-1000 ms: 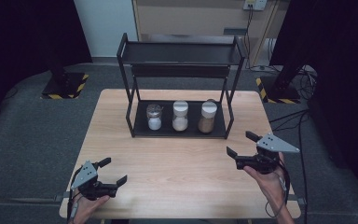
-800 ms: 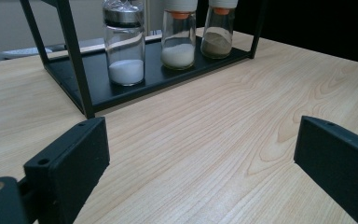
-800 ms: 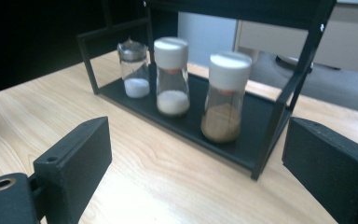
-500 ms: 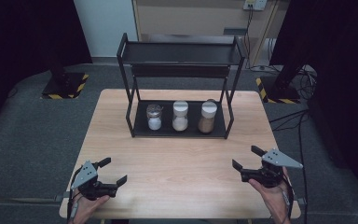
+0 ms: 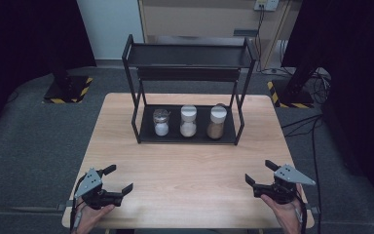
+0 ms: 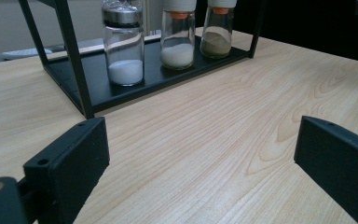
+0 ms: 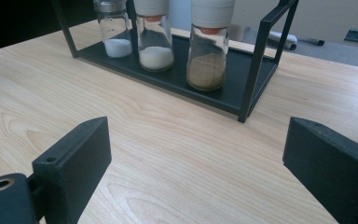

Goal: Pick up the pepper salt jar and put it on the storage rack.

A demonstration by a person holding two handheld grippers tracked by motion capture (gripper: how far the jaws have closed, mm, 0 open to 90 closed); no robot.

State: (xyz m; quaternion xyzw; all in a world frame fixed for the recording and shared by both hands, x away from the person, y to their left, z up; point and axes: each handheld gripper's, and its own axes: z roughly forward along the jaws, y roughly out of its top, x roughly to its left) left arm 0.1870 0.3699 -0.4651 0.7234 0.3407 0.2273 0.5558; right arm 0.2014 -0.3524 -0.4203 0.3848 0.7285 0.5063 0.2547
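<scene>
Wooden counter [image 5: 190, 165] carries my left tool [image 5: 118, 181] and right tool [image 5: 262, 174] low at its near corners, both spread and empty, aimed at three glass spice jars [image 5: 188, 121] lined up on the black metal rack's bottom shelf [image 5: 148, 137], well apart from either tool, presumably for reaching.

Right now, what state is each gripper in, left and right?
Left gripper: open, holding nothing, low over the table.
Right gripper: open, holding nothing, low over the table.

Lids of the jars [image 6: 177, 35] cut off by the left gripper view's top edge
</scene>
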